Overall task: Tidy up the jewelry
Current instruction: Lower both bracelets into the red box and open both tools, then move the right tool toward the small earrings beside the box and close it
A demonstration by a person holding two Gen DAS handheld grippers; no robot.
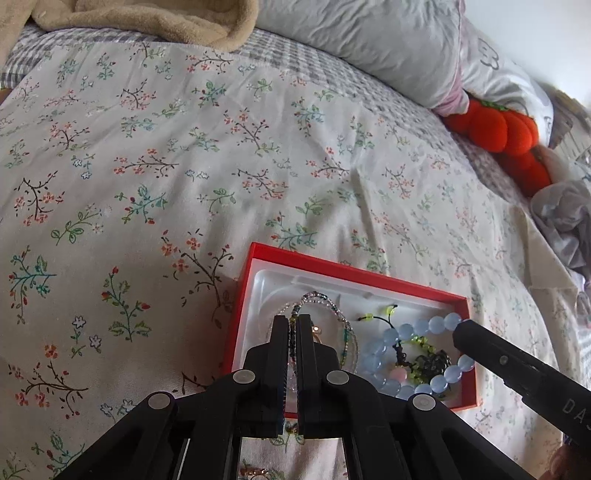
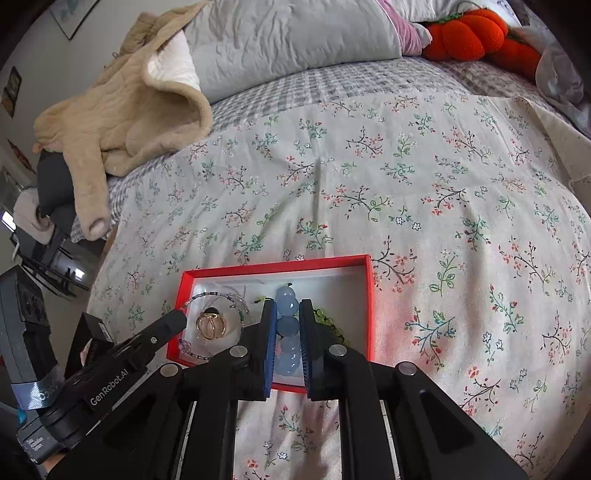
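Your blue bead bracelet (image 2: 287, 328) lies inside the red box (image 2: 370, 295), on its white liner, tangled with a green-beaded cord (image 1: 419, 341) and a dark charm (image 1: 436, 360). Beside it in the same box sit the thin seed-bead strand (image 1: 332, 306) and a gold ring (image 2: 210, 325). Your right gripper (image 2: 287, 306) is narrowed around the blue beads, its pads touching them on both sides. Your left gripper (image 1: 293, 319) is nearly closed, pinching the seed-bead strand between its fingers. The box rests on the floral bedspread (image 1: 147, 184), well apart from the beige blanket (image 2: 122, 107), the grey pillow (image 1: 369, 37) and the orange plush pumpkin (image 2: 465, 33). Judged from this, collection is largely done: every visible piece is already within the box. What remains appears to be separating the tangled pieces and laying each in its own place. No loose jewelry is clearly visible on the bedspread, though the lower edge of the left wrist view is too obscured to confirm.
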